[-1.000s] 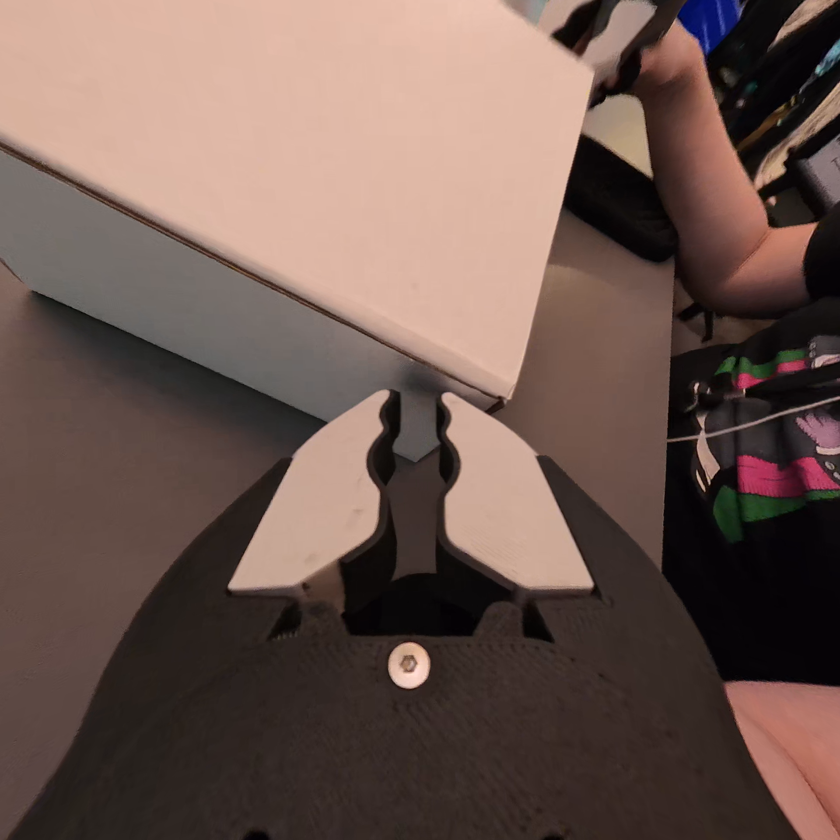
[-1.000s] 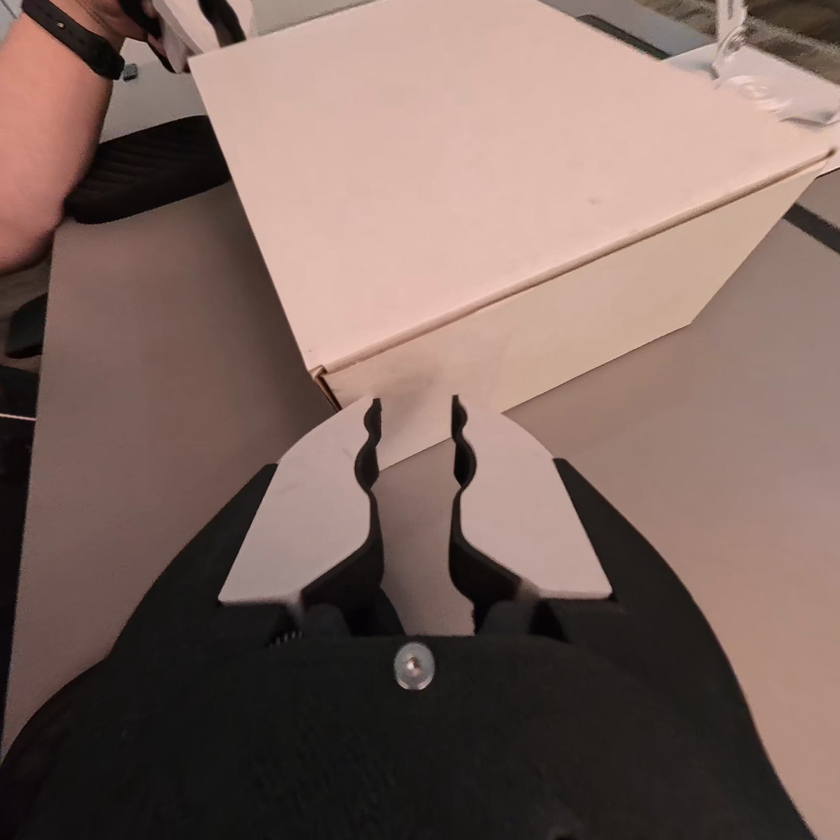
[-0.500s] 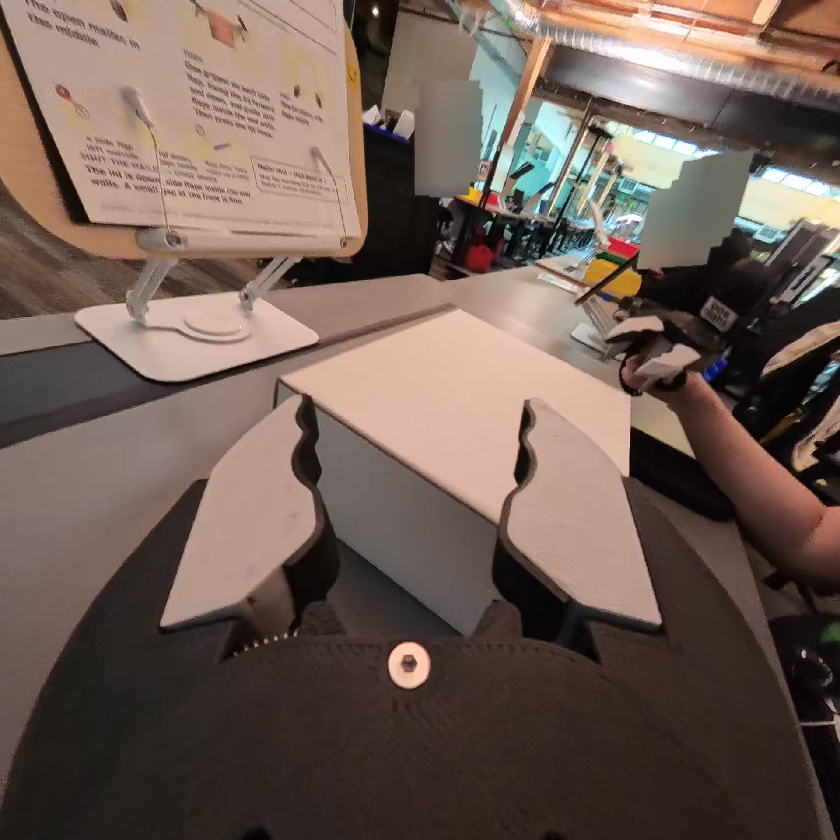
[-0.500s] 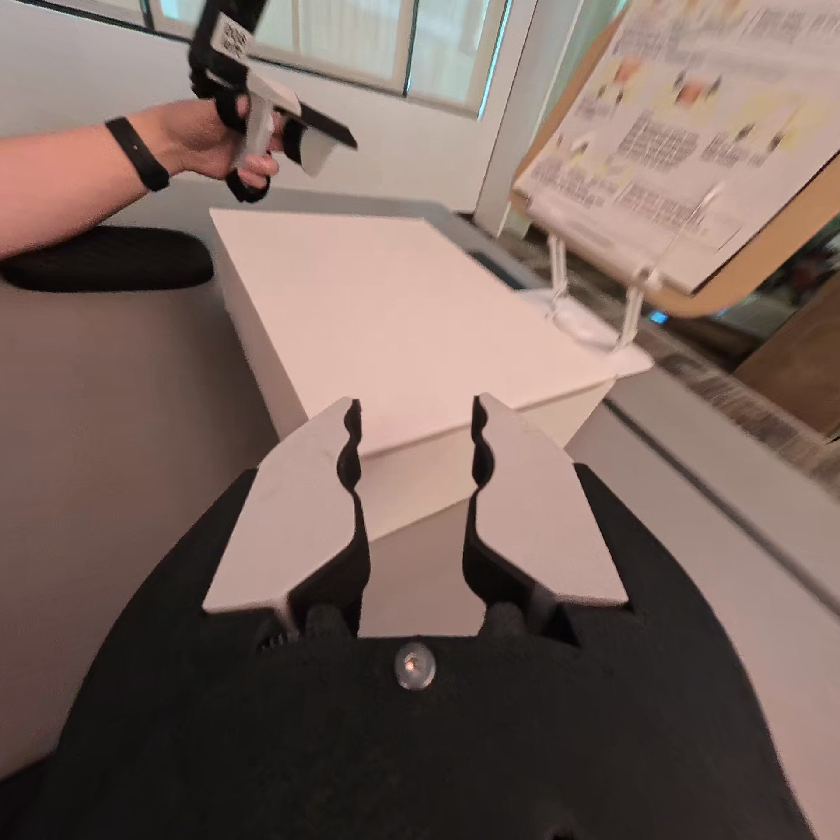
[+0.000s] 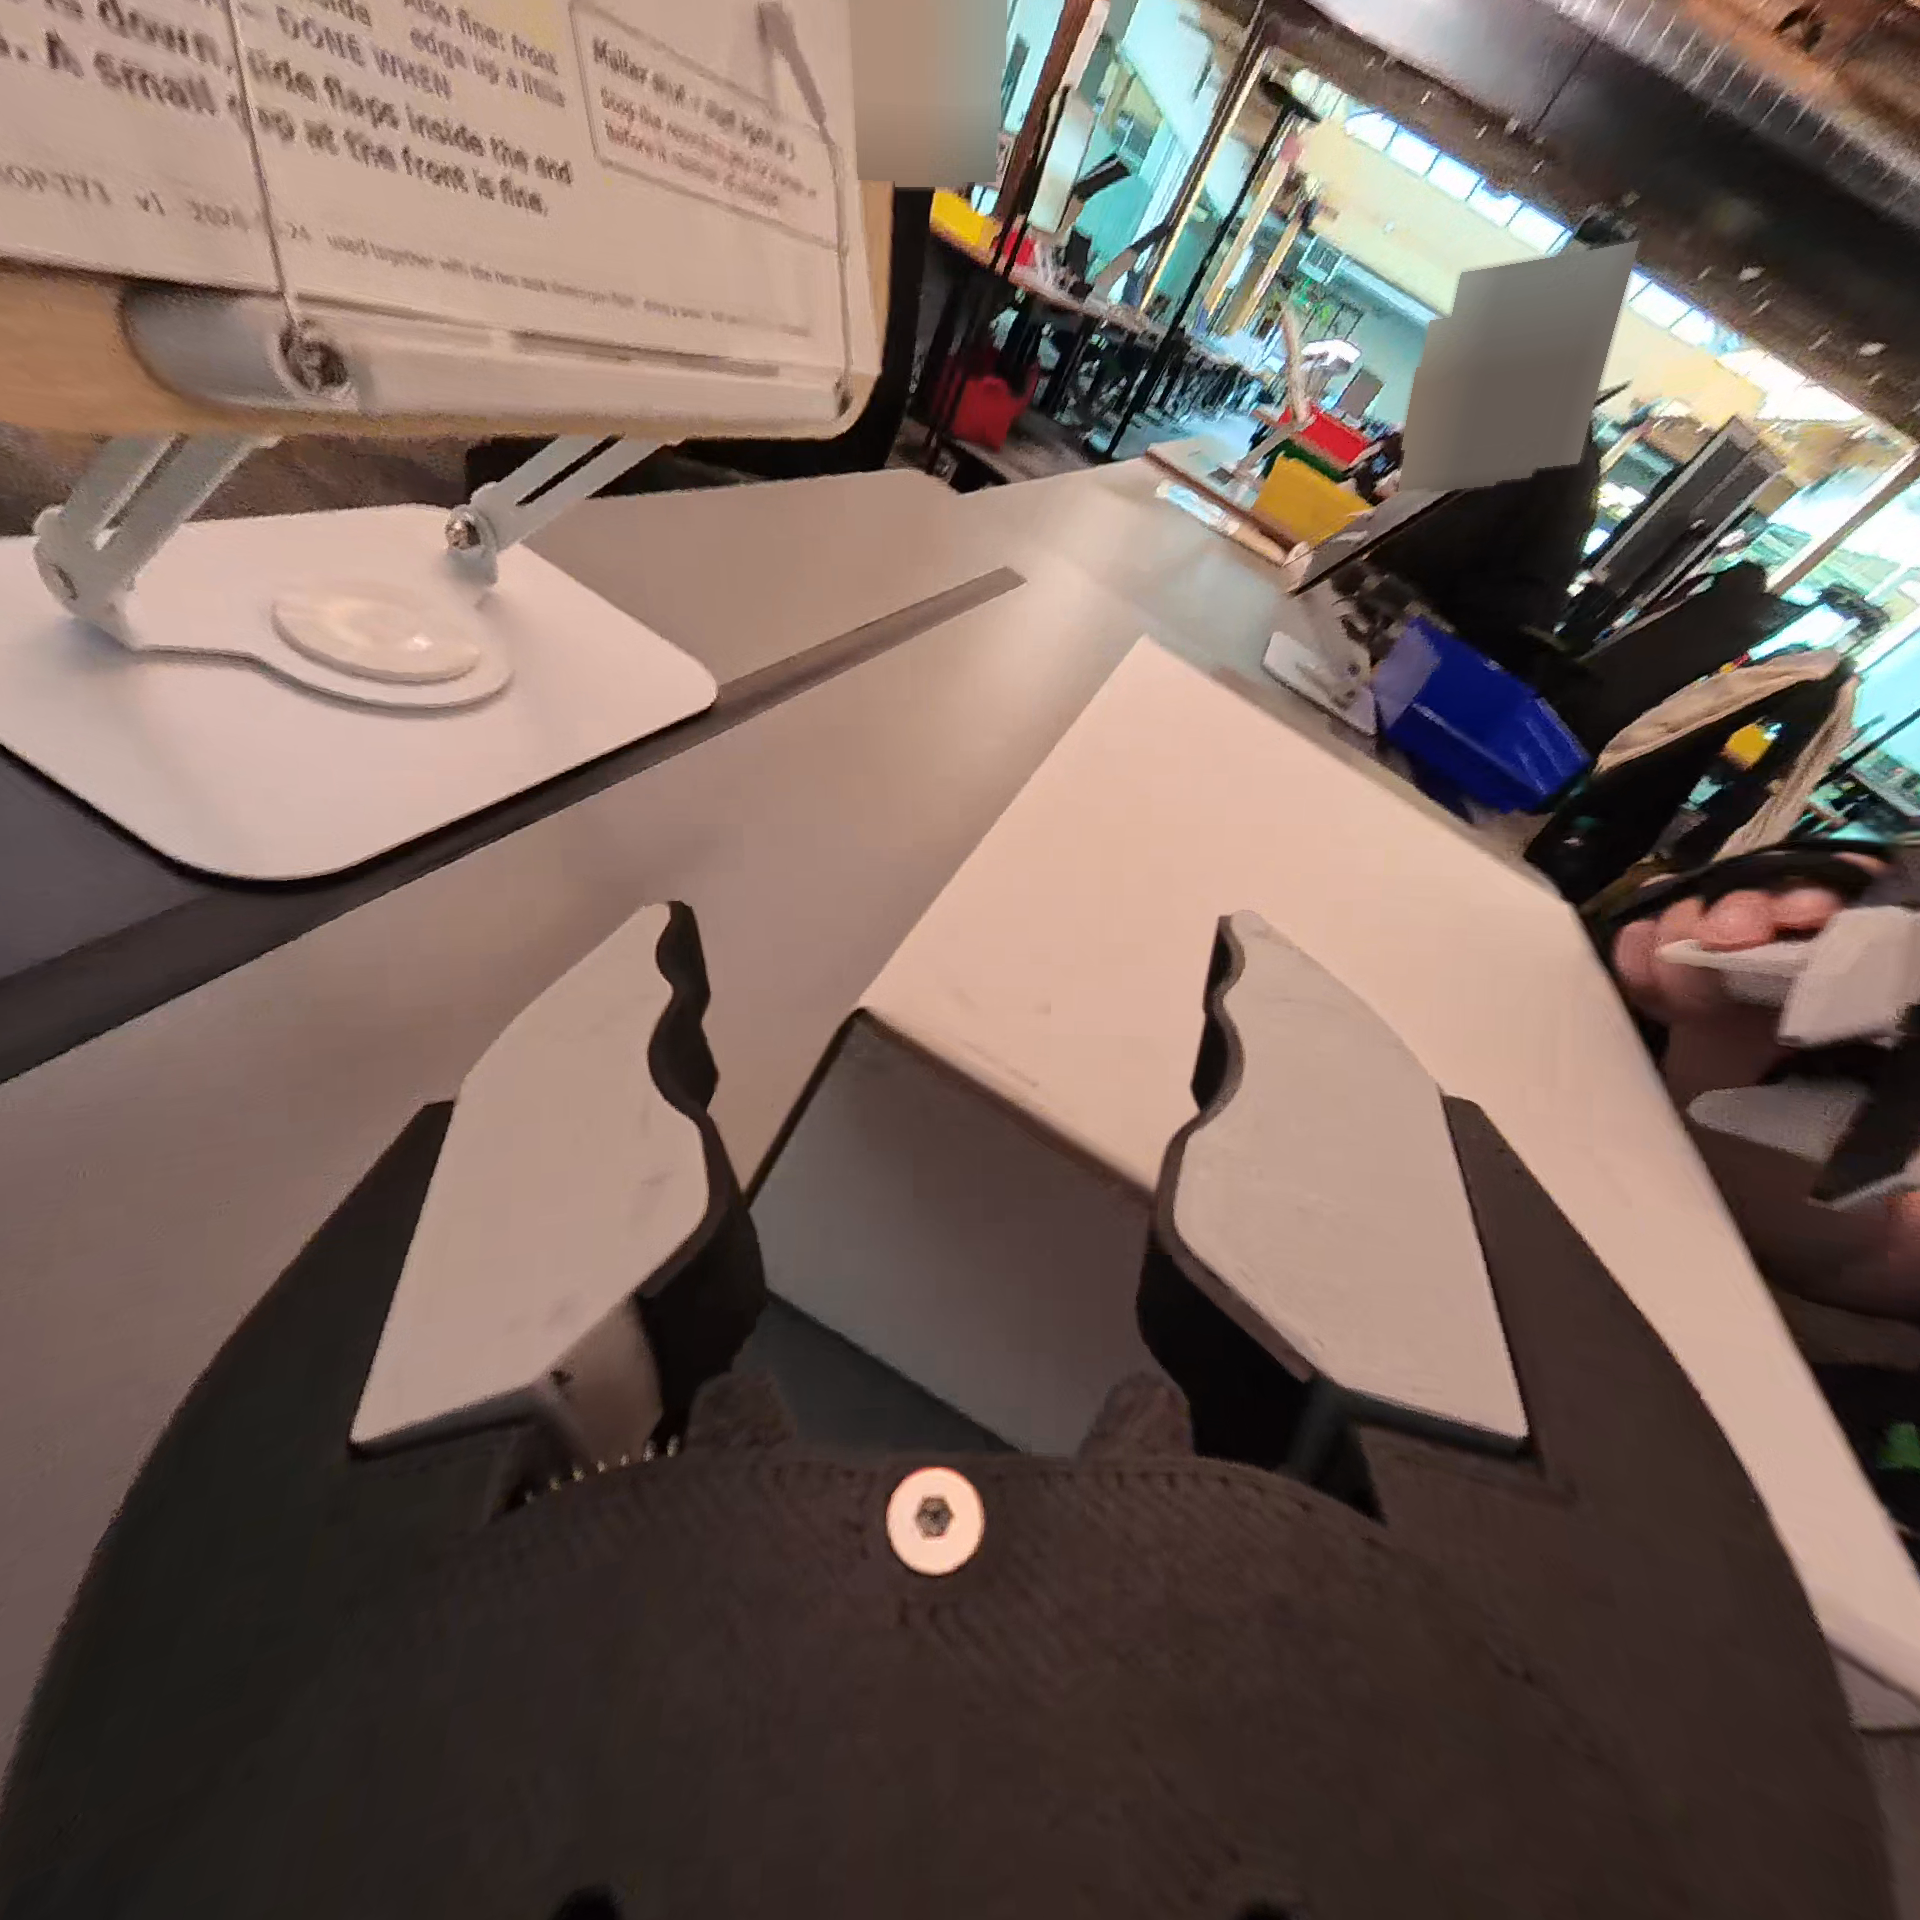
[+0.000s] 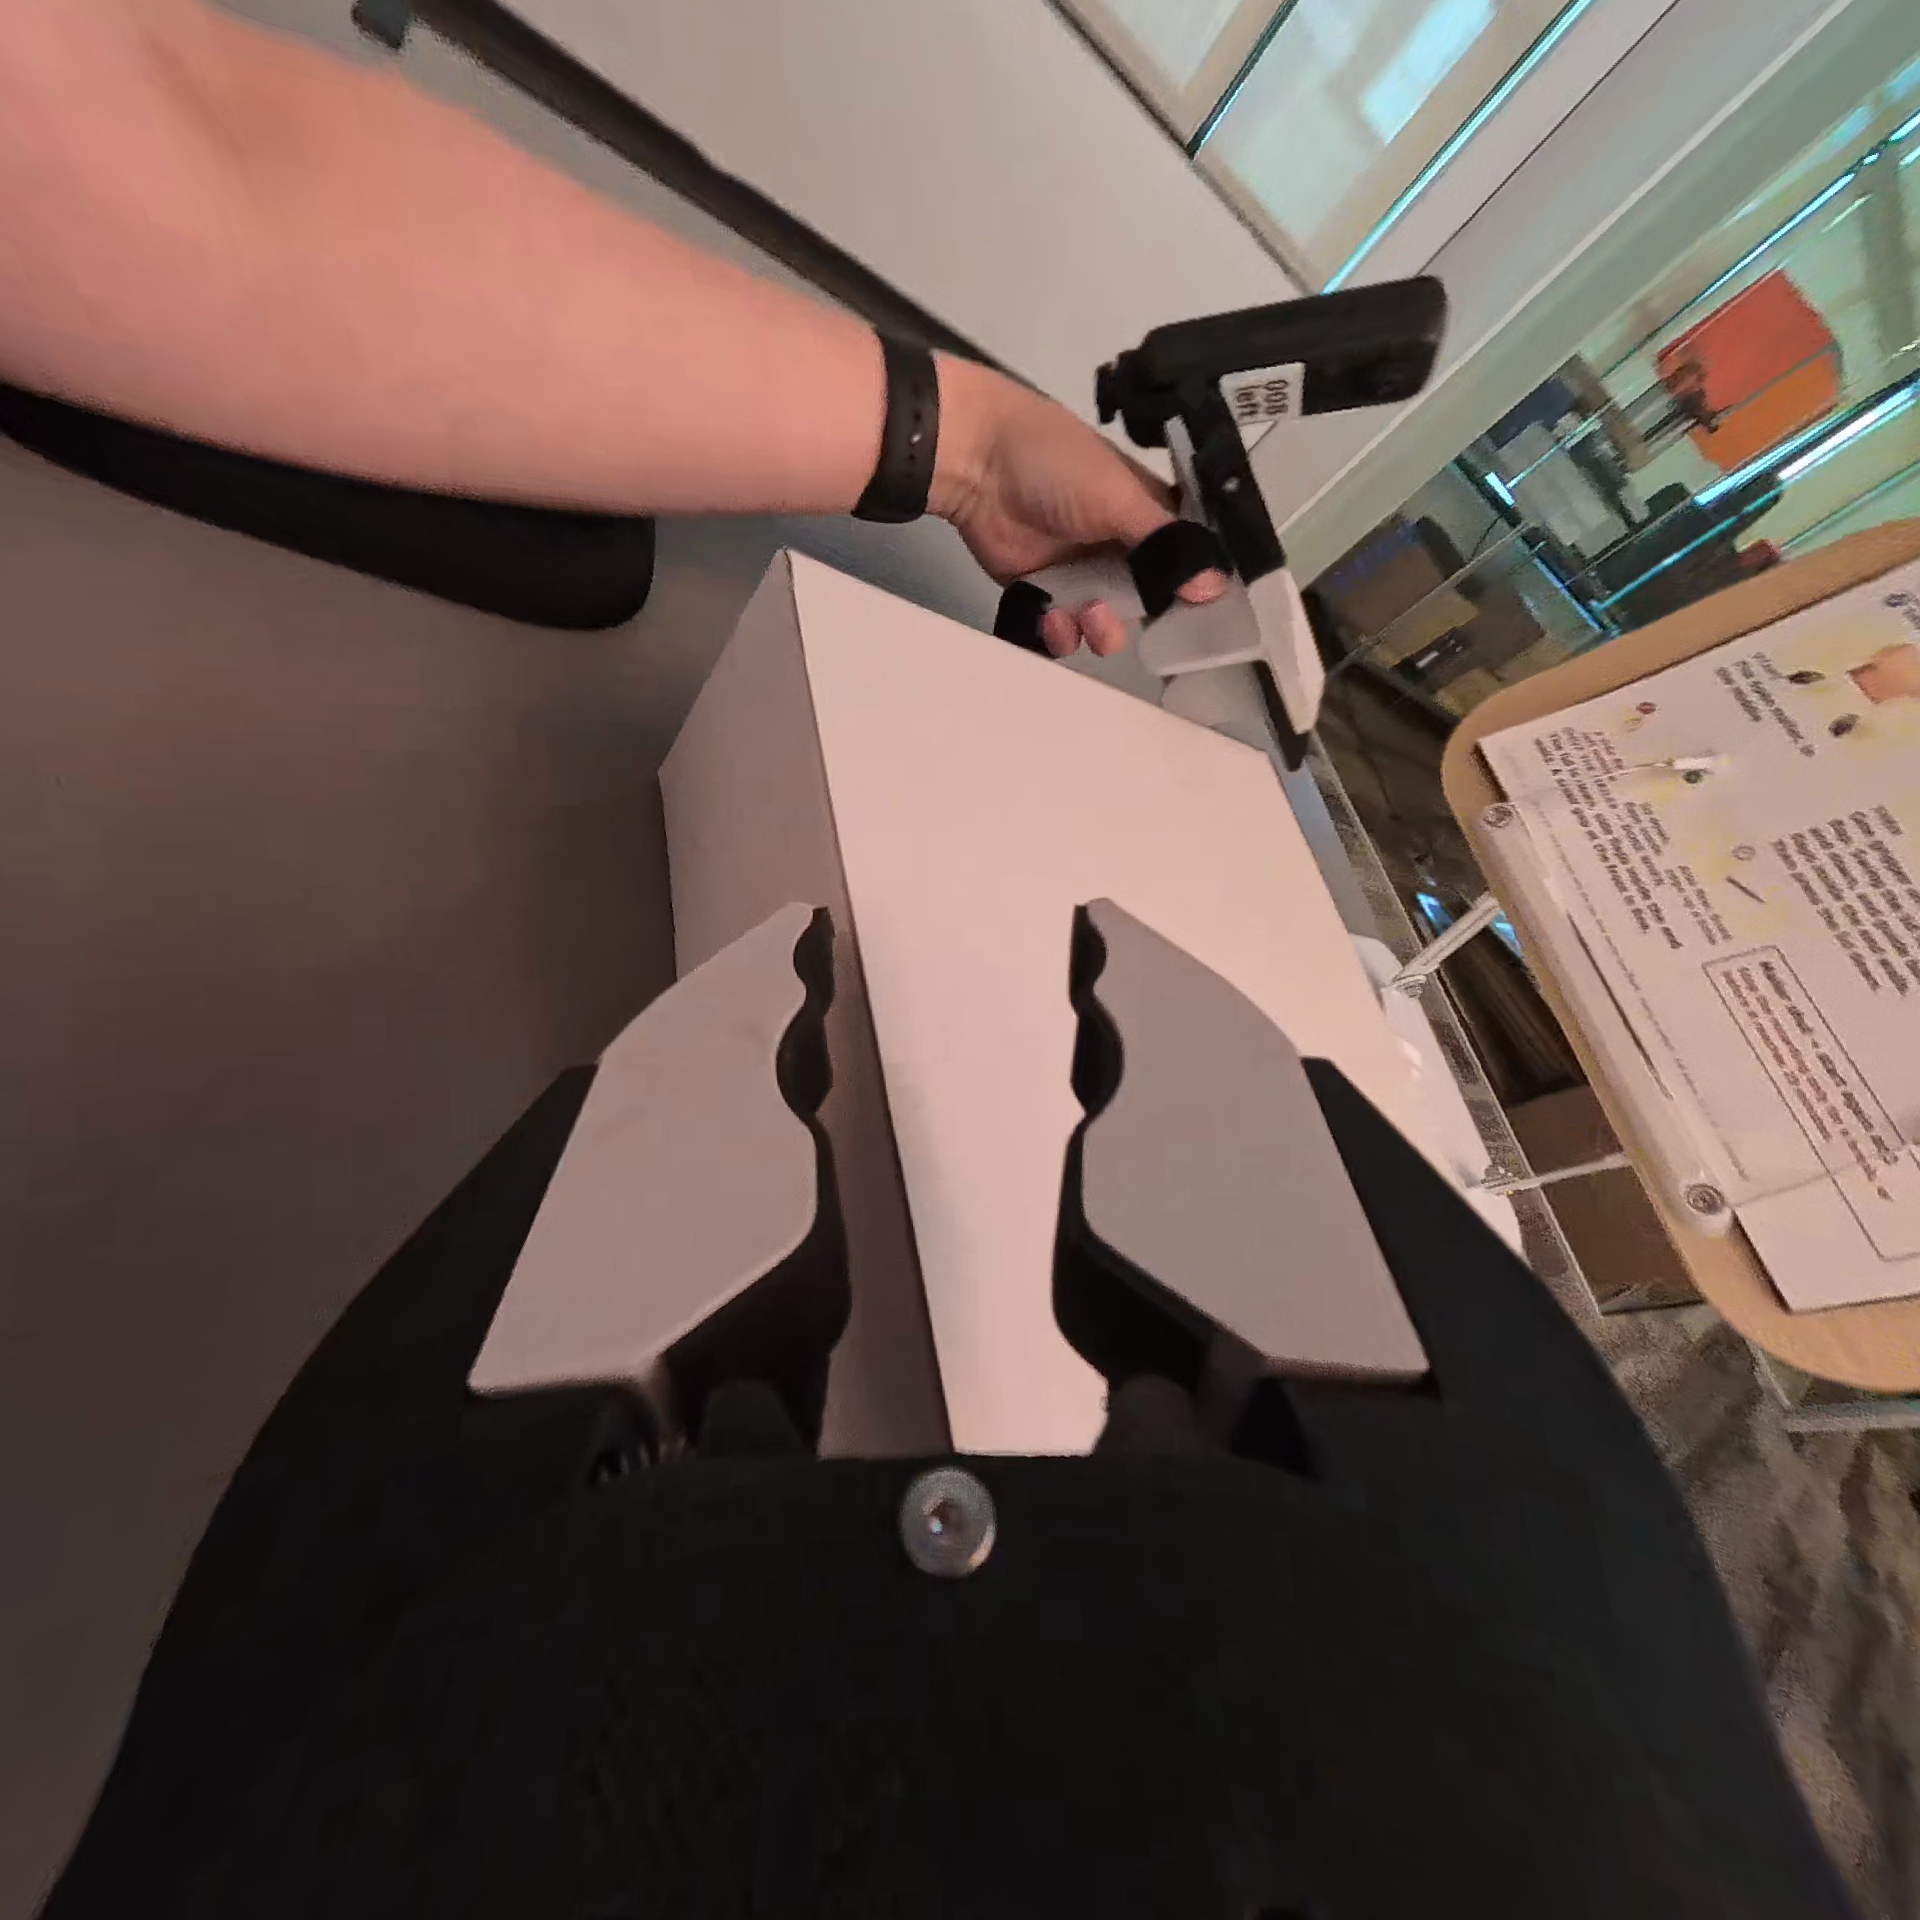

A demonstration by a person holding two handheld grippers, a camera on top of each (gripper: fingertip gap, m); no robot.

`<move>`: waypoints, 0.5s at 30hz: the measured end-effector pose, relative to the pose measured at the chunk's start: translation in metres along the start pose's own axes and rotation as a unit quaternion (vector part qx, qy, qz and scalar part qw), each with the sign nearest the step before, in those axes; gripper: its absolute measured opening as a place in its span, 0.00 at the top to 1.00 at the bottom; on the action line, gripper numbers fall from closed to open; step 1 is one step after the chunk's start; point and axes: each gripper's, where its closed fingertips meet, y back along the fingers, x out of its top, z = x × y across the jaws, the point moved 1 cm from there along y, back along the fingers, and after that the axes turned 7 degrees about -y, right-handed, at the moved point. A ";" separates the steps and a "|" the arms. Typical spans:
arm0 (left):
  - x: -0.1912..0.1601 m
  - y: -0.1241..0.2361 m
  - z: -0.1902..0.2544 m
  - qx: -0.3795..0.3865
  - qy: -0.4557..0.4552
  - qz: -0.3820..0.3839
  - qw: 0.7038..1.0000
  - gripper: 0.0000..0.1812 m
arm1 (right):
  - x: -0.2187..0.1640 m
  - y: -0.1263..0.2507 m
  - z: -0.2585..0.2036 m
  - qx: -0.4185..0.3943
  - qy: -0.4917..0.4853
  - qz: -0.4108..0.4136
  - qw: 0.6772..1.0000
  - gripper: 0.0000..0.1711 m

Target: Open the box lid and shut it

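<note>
A white cardboard box (image 5: 1195, 862) stands on the grey table with its lid flat and shut. It also shows in the right wrist view (image 6: 1039, 862). My left gripper (image 5: 951, 930) is open and empty, its jaws spread wide at a near corner of the box. My right gripper (image 6: 951, 925) is open and empty, with a top edge of the box running between its fingers. The left gripper also shows in the right wrist view (image 6: 1262, 644), held by a hand at the box's far end.
A white stand (image 5: 343, 675) holding a wooden board with printed sheets (image 5: 436, 187) stands behind the box; it also shows in the right wrist view (image 6: 1714, 987). A black pad (image 6: 364, 520) lies on the table. A blue bin (image 5: 1486, 727) sits beyond.
The left gripper opened, letting go of the box's edge, and both grippers lifted and tilted up. The right gripper's jaws spread a little. The lid lies shut.
</note>
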 end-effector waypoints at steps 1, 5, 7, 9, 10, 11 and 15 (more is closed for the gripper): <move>-0.003 -0.002 0.000 -0.007 0.002 -0.005 1.000 0.50 | 0.001 -0.005 -0.002 0.004 0.006 -0.008 1.000 0.75; -0.006 -0.009 0.002 -0.022 -0.013 -0.016 1.000 0.51 | -0.006 -0.016 -0.006 -0.004 0.019 -0.061 0.998 0.82; -0.009 -0.013 0.002 -0.034 -0.012 -0.025 0.999 0.52 | -0.011 -0.019 -0.007 -0.016 0.040 -0.079 0.996 0.84; -0.009 -0.016 0.003 -0.058 -0.001 -0.020 0.998 0.54 | -0.016 -0.021 -0.010 -0.010 0.043 -0.090 0.995 0.87; -0.010 -0.017 0.004 -0.067 0.003 -0.018 0.998 0.55 | -0.015 -0.021 -0.009 -0.015 0.043 -0.087 0.995 0.87; -0.012 -0.017 0.006 -0.079 0.004 -0.022 0.997 0.60 | -0.012 -0.021 -0.008 -0.023 0.045 -0.079 0.996 0.89; -0.017 -0.017 0.009 -0.092 -0.004 -0.028 0.995 0.67 | -0.014 -0.022 -0.009 -0.021 0.055 -0.082 0.995 0.89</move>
